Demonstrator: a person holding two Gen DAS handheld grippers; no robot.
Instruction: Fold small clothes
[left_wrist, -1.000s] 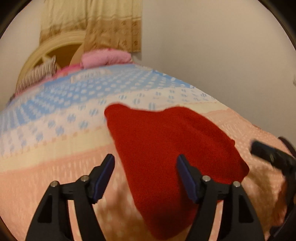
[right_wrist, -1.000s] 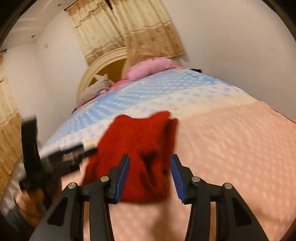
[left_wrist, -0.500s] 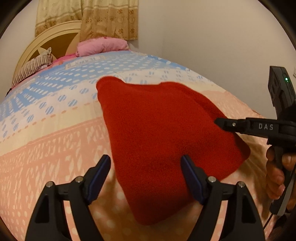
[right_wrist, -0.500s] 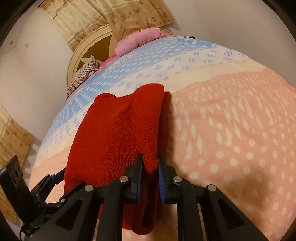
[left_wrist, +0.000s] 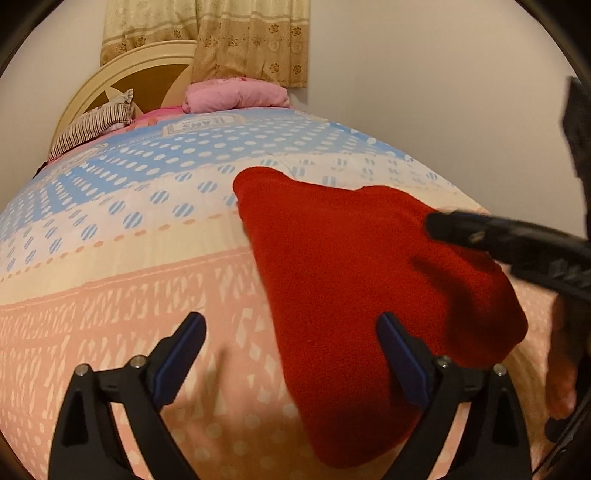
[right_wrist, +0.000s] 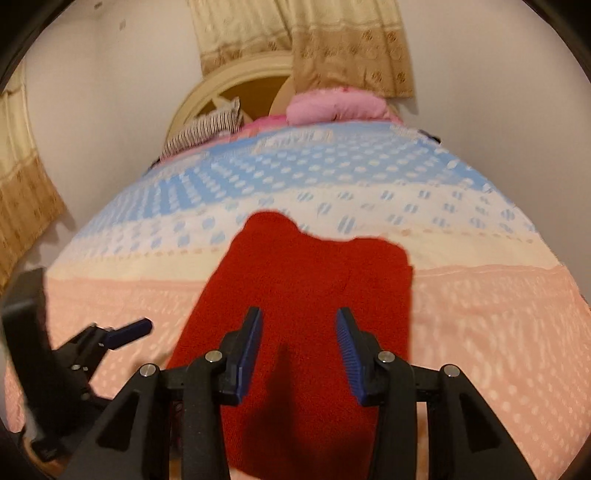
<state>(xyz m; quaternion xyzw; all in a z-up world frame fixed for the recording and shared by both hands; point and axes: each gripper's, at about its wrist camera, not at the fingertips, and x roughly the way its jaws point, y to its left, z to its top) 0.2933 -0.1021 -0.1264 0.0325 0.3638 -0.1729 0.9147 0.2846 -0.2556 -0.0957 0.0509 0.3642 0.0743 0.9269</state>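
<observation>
A red knitted garment (left_wrist: 354, 266) lies folded flat on the bedspread; it also shows in the right wrist view (right_wrist: 314, 288). My left gripper (left_wrist: 291, 350) is open and empty, above the garment's left edge, with the bedspread under its left finger. My right gripper (right_wrist: 299, 343) is open and empty, held just over the garment's near half. The right gripper also shows blurred in the left wrist view (left_wrist: 517, 247), over the garment's right side. The left gripper shows in the right wrist view (right_wrist: 110, 339) at the lower left.
The bedspread (left_wrist: 110, 288) is pink near me, cream and blue farther off. A pink pillow (left_wrist: 236, 96) and a striped pillow (left_wrist: 92, 129) lie by the cream headboard (left_wrist: 147, 66). A wall runs close along the bed's right side.
My right gripper was shut on the garment's edge half a second ago; it has let go, opened and lifted back. The garment now lies flatter. My left gripper stayed open.
</observation>
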